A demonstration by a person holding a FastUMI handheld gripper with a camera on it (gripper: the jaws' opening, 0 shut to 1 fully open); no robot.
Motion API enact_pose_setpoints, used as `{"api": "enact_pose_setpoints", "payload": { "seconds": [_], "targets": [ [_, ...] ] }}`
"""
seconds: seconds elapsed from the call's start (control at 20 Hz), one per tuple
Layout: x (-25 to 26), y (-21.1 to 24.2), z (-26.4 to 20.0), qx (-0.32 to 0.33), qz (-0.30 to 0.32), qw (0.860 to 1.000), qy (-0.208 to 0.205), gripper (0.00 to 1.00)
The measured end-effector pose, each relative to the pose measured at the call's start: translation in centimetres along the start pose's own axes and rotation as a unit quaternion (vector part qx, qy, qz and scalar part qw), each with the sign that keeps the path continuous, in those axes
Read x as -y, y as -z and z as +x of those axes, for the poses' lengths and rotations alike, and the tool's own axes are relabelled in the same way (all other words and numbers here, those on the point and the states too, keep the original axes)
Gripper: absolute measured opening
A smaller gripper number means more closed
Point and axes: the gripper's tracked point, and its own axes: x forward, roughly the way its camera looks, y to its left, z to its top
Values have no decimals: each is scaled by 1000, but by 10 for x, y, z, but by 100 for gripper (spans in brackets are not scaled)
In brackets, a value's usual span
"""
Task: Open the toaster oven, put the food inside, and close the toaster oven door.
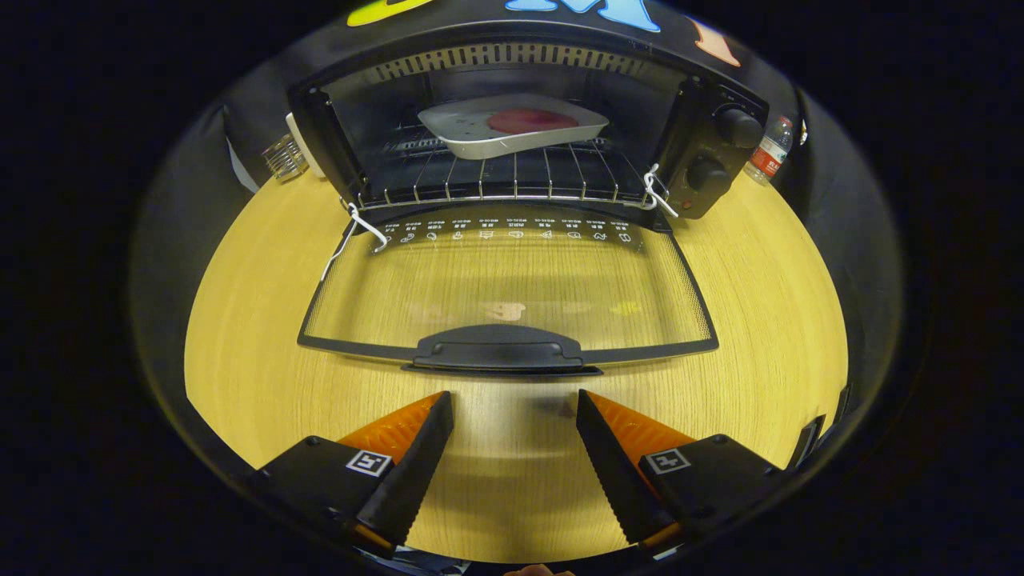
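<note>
1. A wooden desk with a pale yellow grain carries a black toaster oven, which stands at the desk's far edge against the booth's dark cloth wall.
2. The oven door is fully open, folded down flat so that its glass pane lies over the desk top, and the wood grain shows through it.
3. The door's black handle sits on the door edge closest to the gripper, about midway across the desk.
4. Inside the oven, a wire rack spans the cavity, and a shallow white tray rests on it towards the back.
5. The food, a flat dark red round piece, lies in the tray, so it is already inside the oven.
6. Two round black knobs sit one above the other on the oven's right-hand panel.
7. A small plastic bottle stands near the desk's far right corner, just beside the oven.
8. A clear ridged glass item sits near the far left corner, beside the oven's left wall.
9. The gripper hovers over the desk's near edge, its two fingers spread wide apart and holding nothing.
10. The fingertips point at the door handle, which lies just ahead of them, apart from both.
</note>
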Motion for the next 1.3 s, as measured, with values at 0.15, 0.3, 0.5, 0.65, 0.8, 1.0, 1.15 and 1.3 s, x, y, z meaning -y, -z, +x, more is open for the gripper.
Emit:
{"api": "enact_pose_setpoints", "payload": {
  "seconds": [0.15, 0.3, 0.5, 0.65, 0.8, 1.0, 1.15, 1.3],
  "targets": [
    [-1, -5, 5, -7, 19, 1000, -1, 99],
    [0, -5, 6, -6, 3, 1000, 7, 99],
    [0, -8, -2, 5, 3, 1000, 7, 99],
    [5, -13, -13, 26, -2, 1000, 0, 99],
    [4, -21, -32, 49, 3, 999, -10, 99],
    [4, -47, -63, 108, 0, 994, -18, 99],
    [8, -78, -85, 160, 1, 987, -14, 99],
    [19, -110, -113, 201, 13, 980, -12, 99]
  ]
}}
